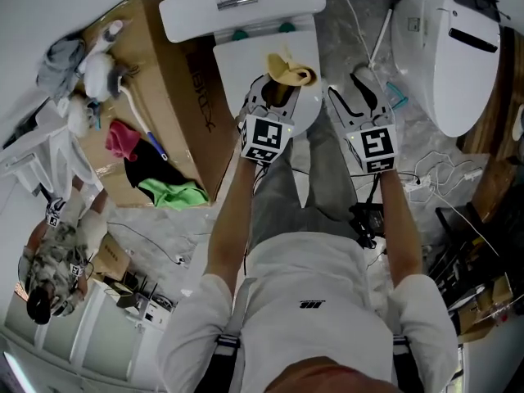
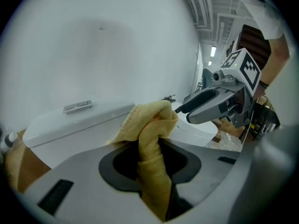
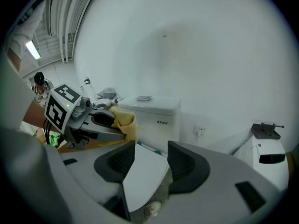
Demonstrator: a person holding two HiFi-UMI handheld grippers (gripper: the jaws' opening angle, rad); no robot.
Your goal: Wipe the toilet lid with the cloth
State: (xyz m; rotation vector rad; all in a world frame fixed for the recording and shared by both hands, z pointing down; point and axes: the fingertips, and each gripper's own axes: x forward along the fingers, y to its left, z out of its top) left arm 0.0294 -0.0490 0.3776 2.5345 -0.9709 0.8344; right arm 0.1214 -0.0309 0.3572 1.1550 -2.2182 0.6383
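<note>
Toilet lid (image 1: 237, 72) lay shut, long axis running near-to-far out from the cistern (image 1: 237, 11), directly beneath the left gripper (image 1: 274, 88). Cardboard box (image 1: 176, 80) stood just left and a second toilet (image 1: 458, 56) well right; neither obstructed the lid. Right gripper (image 1: 354, 88) hung off the lid's right edge, jaws apart, empty. Left gripper was clenched on the yellow cloth (image 1: 291, 72), bunched over the lid's far half; contact with the lid could not be told.

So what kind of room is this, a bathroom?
Likely a workroom set up for practice, not a real bathroom: there is a toilet and a second toilet beside it, plus a cardboard box and loose cables.
</note>
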